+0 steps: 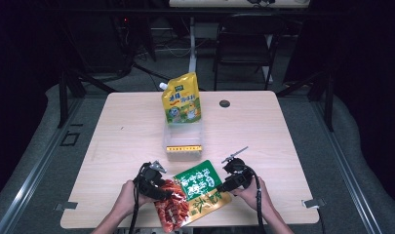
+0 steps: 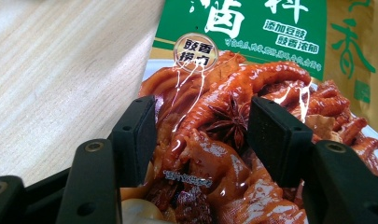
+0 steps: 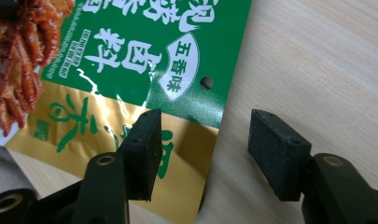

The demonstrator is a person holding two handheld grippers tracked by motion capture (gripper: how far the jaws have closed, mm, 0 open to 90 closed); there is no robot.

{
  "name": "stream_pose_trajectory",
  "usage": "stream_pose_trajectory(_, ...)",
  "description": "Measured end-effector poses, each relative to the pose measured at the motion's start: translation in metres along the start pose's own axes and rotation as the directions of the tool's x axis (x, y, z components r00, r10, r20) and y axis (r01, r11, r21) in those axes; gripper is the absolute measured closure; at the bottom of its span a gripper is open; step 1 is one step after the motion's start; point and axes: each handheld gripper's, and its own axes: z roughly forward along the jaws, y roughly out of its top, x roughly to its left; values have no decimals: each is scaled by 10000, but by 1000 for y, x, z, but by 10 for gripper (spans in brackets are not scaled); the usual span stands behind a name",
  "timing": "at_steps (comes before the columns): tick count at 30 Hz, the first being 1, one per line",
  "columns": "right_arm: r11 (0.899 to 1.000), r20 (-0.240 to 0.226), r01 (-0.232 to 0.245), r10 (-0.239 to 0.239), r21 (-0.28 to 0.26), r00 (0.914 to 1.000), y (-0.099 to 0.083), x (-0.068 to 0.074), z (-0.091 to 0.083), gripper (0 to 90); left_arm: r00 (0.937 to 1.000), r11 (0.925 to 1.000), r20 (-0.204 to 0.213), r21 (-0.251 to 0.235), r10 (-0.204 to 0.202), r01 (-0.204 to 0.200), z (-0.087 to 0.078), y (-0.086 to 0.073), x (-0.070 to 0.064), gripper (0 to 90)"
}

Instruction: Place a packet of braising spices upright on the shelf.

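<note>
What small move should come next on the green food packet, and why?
Probably ease the right gripper forward and close it: its jaws stand open astride the green food packet's edge, the packet lies flat on the table, and the left gripper is open over it.

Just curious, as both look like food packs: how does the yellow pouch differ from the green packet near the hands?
The yellow pouch stands upright at the far end of a clear box and has a white spout; the green packet lies flat on the table, spoutless, between both open grippers. Both are glossy and printed.
</note>
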Motion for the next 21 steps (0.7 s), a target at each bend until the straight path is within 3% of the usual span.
stream_pose_trajectory(6, 9997, -18, -201, 201, 105, 9998, 4, -2, 5, 516, 9996, 9996, -24, -32, -265, 265, 1, 0, 1, 437)
stream_pose_trajectory(12, 9989, -554, -477, 477, 14, 9973, 9, -4, 8, 584, 9993, 9994, -58, -26, -357, 357, 1, 0, 0, 437)
stream_pose_trajectory(15, 9991, -616, -321, 339, 290, 9975, 11, -7, 9, 639, 9992, 9992, -85, -38, -394, 394, 1, 0, 0, 437)
stream_pose_trajectory(21, 9974, -691, -716, 712, -40, 9951, 10, -10, 7, 792, 9992, 9993, -169, -32, -364, 364, 2, 0, -1, 437)
